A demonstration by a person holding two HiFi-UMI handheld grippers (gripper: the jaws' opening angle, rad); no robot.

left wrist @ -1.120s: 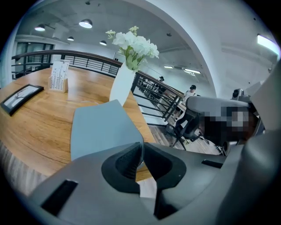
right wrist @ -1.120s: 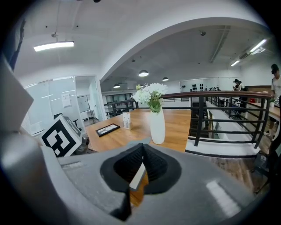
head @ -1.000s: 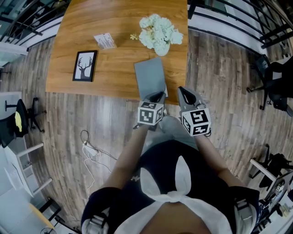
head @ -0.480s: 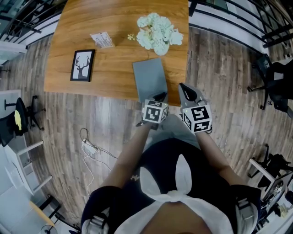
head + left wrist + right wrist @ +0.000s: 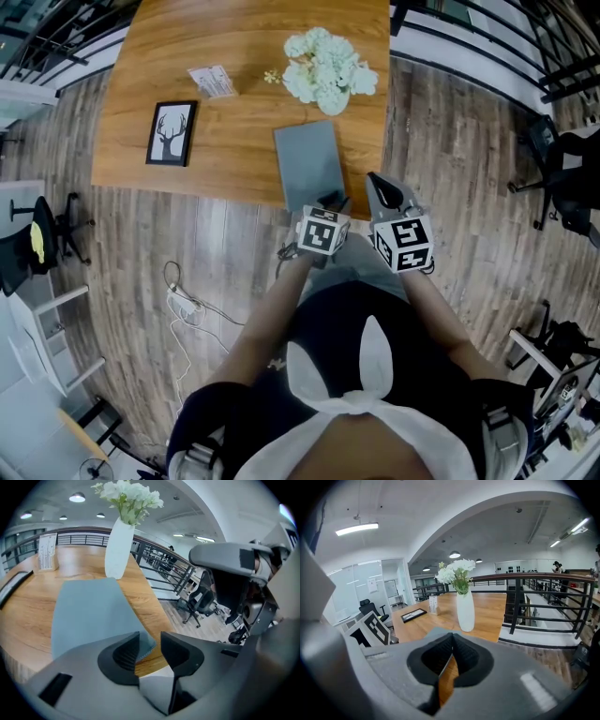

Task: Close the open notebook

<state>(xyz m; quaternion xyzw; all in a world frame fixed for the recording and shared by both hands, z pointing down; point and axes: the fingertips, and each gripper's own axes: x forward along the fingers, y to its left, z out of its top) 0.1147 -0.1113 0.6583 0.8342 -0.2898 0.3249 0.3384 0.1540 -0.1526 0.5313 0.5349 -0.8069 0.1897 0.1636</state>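
Note:
The grey-blue notebook (image 5: pixel 309 164) lies shut and flat near the table's front edge, its cover (image 5: pixel 89 616) filling the left gripper view. My left gripper (image 5: pixel 330 200) hangs over its near right corner and points steeply down. Its jaws are opening: the corner shows in the gap at my left gripper (image 5: pixel 150 641), and the pads do not press on it. My right gripper (image 5: pixel 380 183) hovers just right of the notebook, off the table's front edge. In its own view my right gripper (image 5: pixel 452 644) is shut with nothing in it.
On the wooden table (image 5: pixel 234 56), a white vase of flowers (image 5: pixel 328 70) stands just behind the notebook. A framed deer picture (image 5: pixel 173 133) and a small card (image 5: pixel 213 82) are at the left. Beyond the table's right edge are railings; a cable (image 5: pixel 183 305) lies on the floor.
My left gripper has shifted a little to the right and lower at the notebook's near corner. The notebook lies as before. The right gripper has kept still.

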